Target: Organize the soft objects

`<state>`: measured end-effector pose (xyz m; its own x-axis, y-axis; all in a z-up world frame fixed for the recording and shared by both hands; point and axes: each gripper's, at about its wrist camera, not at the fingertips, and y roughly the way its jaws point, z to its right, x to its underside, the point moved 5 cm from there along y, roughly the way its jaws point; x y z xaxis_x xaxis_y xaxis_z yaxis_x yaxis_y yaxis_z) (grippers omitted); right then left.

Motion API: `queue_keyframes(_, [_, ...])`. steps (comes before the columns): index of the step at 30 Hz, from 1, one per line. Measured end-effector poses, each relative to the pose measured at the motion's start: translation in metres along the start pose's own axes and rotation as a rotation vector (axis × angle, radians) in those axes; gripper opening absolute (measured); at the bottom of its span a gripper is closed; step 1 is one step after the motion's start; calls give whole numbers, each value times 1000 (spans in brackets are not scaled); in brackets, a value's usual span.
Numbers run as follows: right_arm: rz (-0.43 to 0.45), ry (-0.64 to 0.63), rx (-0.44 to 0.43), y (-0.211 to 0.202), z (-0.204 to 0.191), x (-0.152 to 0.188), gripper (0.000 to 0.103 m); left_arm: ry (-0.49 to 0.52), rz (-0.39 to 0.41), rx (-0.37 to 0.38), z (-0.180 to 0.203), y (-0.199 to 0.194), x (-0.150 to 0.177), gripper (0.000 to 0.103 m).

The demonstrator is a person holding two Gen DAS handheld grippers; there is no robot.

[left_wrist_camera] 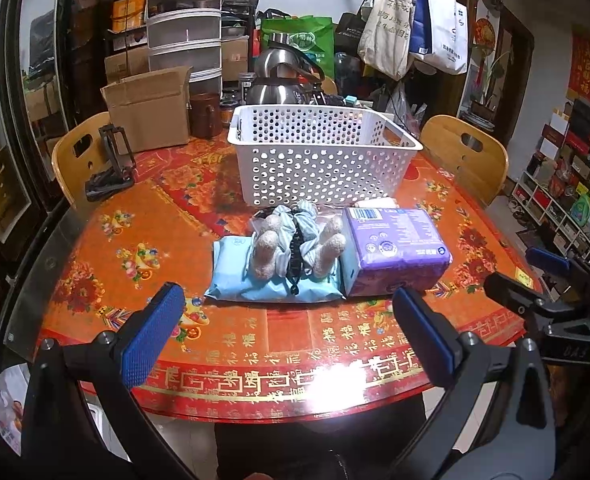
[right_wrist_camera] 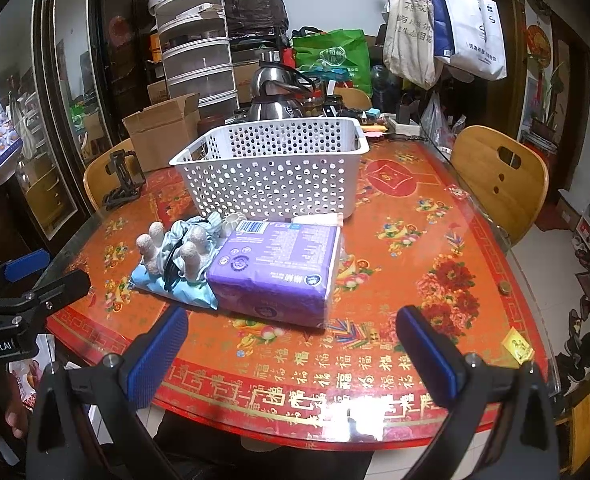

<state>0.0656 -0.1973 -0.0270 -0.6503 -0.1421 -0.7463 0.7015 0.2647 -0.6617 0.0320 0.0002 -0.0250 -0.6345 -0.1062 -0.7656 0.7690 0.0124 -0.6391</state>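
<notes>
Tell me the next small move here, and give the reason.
Probably ease the right gripper forward to straddle the purple pack. Both grippers are open and hold nothing, the pack lies nearest its fingers, and the white basket stands just behind. The plush toy rests on the blue pack.

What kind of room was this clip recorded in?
Most likely a lived-in home dining area that doubles as storage. A round table with a red festive cover and wooden chairs fills the middle; a kettle, stacked drawers and hanging tote bags crowd the back.
</notes>
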Motion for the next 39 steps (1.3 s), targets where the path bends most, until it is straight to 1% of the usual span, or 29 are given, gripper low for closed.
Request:
queue_keyframes(23, [-2, -3, -2, 1, -2, 2, 103, -1, -7, 3, 0, 2, 0, 103])
queue_keyframes(39, [-6, -5, -6, 3, -3, 4, 103, -1, 4, -6, -2, 2, -1, 103])
